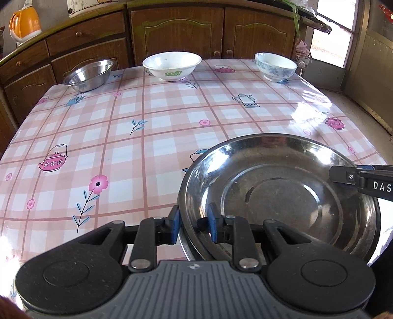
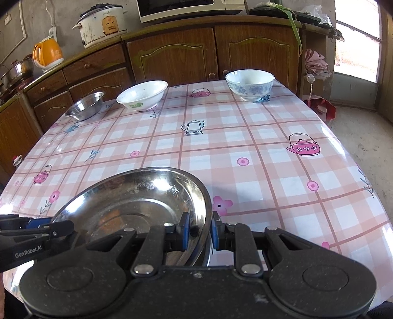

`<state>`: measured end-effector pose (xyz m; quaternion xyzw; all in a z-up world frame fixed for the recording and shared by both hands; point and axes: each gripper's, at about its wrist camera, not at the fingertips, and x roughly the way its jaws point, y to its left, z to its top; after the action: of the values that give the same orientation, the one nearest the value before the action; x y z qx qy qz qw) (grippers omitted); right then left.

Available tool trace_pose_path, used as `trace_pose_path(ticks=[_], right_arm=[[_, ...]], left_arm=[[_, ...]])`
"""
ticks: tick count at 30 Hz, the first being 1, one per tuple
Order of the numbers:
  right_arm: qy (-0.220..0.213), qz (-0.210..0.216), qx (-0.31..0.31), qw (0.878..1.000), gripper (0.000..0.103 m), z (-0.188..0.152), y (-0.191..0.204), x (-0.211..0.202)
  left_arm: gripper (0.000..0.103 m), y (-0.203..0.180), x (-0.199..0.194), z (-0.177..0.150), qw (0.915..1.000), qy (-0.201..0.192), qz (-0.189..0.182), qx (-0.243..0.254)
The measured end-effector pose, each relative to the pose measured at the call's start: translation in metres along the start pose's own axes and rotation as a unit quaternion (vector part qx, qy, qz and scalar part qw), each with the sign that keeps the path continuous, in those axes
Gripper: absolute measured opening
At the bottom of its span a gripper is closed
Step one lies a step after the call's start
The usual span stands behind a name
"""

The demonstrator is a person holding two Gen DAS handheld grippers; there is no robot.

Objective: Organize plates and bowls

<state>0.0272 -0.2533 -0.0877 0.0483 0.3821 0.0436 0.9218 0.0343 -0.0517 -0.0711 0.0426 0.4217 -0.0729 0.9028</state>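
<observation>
A large steel plate (image 1: 282, 193) sits at the near edge of the checked table (image 1: 147, 127), apparently on a second plate whose rim shows beneath. My left gripper (image 1: 192, 224) straddles its left rim with one blue pad inside and one outside, with a gap around the rim. My right gripper (image 2: 199, 230) straddles the plate's (image 2: 132, 203) right rim the same way. At the far edge stand a small steel bowl (image 1: 89, 73), a white bowl with a green mark (image 1: 172, 65) and a blue-flowered bowl (image 1: 276, 66).
Wooden cabinets (image 2: 172, 54) run behind the table. An orange kettle (image 2: 48, 54), a rice cooker (image 2: 102, 23) and a microwave (image 2: 189, 7) stand on the counter. A doorway (image 2: 356, 41) and bare floor lie to the right.
</observation>
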Motion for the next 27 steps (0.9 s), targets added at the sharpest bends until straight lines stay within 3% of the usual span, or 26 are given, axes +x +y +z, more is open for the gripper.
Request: trace_pose_path(ticks=[9, 13, 15, 24, 26, 27], right_arm=[[0.011, -0.002, 0.004, 1.000, 0.025, -0.006, -0.002, 0.004], [0.012, -0.006, -0.003, 1.000, 0.025, -0.007, 0.001, 0.005], [0.011, -0.009, -0.010, 1.000, 0.025, -0.006, 0.003, 0.006], [0.013, -0.013, -0.024, 1.000, 0.026, -0.009, 0.004, 0.007], [0.004, -0.020, -0.032, 0.999, 0.046, -0.008, 0.005, 0.005], [0.000, -0.023, -0.034, 0.999, 0.050, -0.007, 0.004, 0.003]], left_arm=[[0.026, -0.010, 0.000, -0.007, 0.9986, -0.016, 0.021, 0.047], [0.030, -0.023, 0.002, -0.012, 0.9932, -0.022, 0.049, 0.103], [0.035, -0.024, 0.001, -0.014, 0.9920, -0.028, 0.042, 0.116], [0.034, -0.015, 0.001, -0.012, 0.9965, -0.038, 0.010, 0.074], [0.034, -0.010, 0.000, -0.011, 0.9976, -0.039, 0.001, 0.056], [0.034, -0.008, -0.001, -0.010, 0.9981, -0.041, -0.003, 0.046]])
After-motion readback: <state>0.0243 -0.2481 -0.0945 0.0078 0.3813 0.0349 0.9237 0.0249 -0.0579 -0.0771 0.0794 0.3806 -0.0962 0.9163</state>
